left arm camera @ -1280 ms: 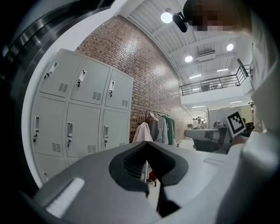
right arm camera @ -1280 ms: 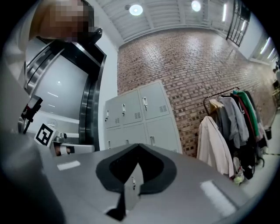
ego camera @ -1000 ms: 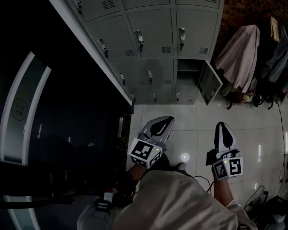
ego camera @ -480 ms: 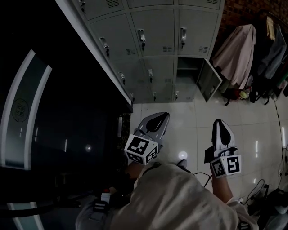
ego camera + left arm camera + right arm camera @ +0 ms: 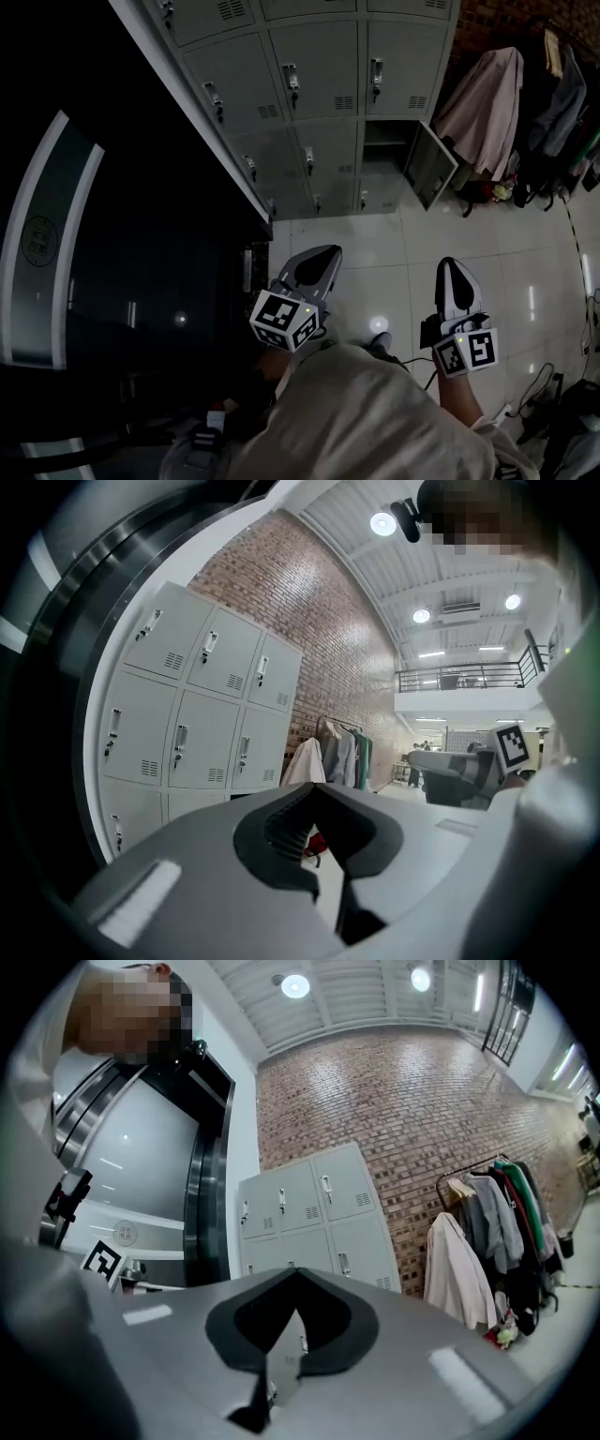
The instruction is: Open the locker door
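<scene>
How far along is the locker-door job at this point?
Done: one locker door in the right column stands open. In hand: nothing; the left gripper and right gripper are shut, empty, apart from the lockers. Left: nothing visible, unless another door is meant.

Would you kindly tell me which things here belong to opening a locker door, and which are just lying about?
For the job:
- lockers, one door already open
- left gripper and right gripper, both shut, empty

Just about:
- hanging clothes
- dark glossy panel
</scene>
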`<state>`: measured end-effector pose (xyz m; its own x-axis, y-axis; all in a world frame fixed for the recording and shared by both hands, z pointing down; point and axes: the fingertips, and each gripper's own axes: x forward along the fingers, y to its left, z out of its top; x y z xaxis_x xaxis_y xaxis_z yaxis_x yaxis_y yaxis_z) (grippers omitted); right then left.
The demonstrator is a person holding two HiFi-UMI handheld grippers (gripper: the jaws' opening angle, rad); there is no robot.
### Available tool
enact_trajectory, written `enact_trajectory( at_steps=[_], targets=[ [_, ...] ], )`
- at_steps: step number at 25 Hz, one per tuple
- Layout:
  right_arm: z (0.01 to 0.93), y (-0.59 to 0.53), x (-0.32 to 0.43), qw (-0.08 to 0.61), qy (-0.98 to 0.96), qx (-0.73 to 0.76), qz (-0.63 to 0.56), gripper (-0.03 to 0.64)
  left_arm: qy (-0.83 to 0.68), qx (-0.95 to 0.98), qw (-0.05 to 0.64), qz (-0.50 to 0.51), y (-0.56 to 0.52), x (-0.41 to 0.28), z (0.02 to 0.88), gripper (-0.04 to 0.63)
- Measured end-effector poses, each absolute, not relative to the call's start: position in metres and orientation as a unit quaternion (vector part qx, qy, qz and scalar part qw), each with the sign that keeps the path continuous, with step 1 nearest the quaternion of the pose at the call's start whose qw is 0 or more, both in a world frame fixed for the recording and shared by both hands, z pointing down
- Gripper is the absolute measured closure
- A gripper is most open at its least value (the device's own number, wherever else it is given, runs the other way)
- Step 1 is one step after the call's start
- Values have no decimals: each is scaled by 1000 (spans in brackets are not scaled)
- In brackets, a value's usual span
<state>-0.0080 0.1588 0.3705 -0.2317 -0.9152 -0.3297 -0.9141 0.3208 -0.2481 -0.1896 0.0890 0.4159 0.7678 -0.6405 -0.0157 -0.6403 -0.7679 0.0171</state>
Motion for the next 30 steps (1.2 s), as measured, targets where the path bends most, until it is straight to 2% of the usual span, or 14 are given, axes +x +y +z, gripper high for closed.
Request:
enact_trajectory(
  at_steps=[2,5,7,11,12,16,30],
  targets=[
    [363,168,-12,191,783,-592,23,617,-339,941,12,-14,92,-190,416,525],
    [365,180,-18,121,788,-597,84,617,-331,944,18,-14,94,-189,414,525],
    [380,186,-14,82,793,-598,81,617,-326,945,22,-8,95,-185,417,525],
    [373,202,-2,138,769,-622,60,617,-310,951,13,6,111,-169,422,525],
    [378,206,0,132,764,-629,57,617,-303,953,8,8,115,-166,421,525],
    [428,218,-3,38,772,-634,5,617,-292,956,10,12,118,-166,430,525],
    [417,247,0,68,772,-631,-32,617,-257,966,37,20,157,-140,434,541]
  ],
)
